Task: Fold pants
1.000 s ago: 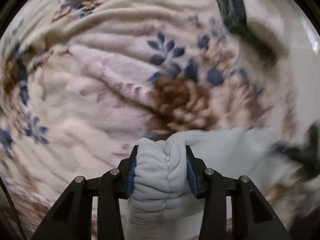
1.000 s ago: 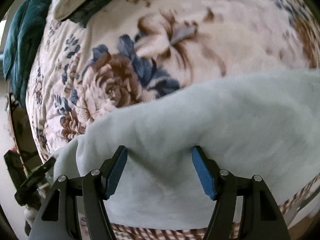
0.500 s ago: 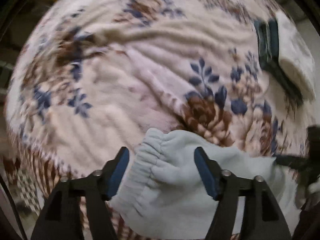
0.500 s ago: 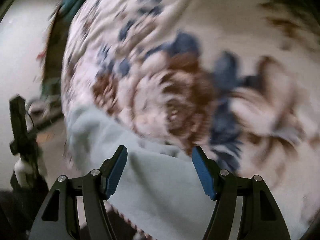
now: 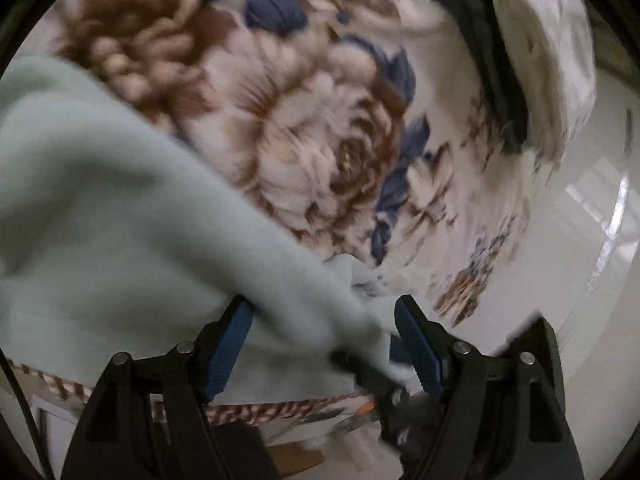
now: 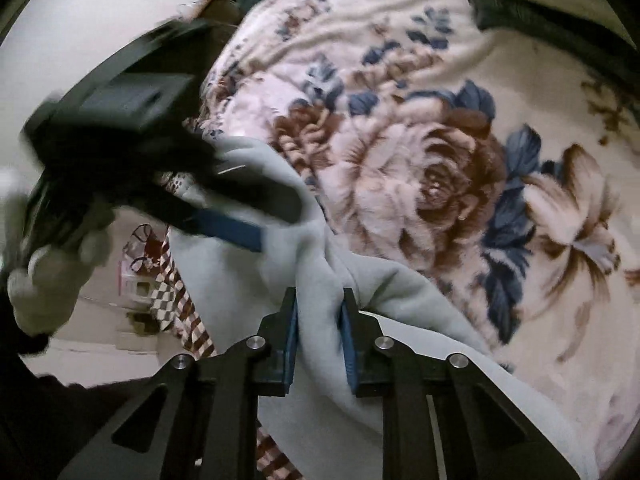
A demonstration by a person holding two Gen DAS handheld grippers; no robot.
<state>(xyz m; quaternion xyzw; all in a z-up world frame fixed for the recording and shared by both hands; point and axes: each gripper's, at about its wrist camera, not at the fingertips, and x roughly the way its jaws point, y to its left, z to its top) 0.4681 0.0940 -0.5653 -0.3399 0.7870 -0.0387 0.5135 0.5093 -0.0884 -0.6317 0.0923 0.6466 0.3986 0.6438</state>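
Right tool [image 6: 319, 322] clamped tight on a bunched fold of pale mint-green fleece pants [image 6: 316, 248] at the bed's near edge. Left tool [image 5: 322, 334] spread wide, fingers straddling the cloth, gripping nothing. Beyond the pants, cream floral plush blanket [image 6: 432, 168] covers the bed; dark green fabric [image 6: 532, 20] at far side.

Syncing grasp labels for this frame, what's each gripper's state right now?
Left gripper: open, pants fabric lying between the jaws, not pinched.
Right gripper: shut on pants.
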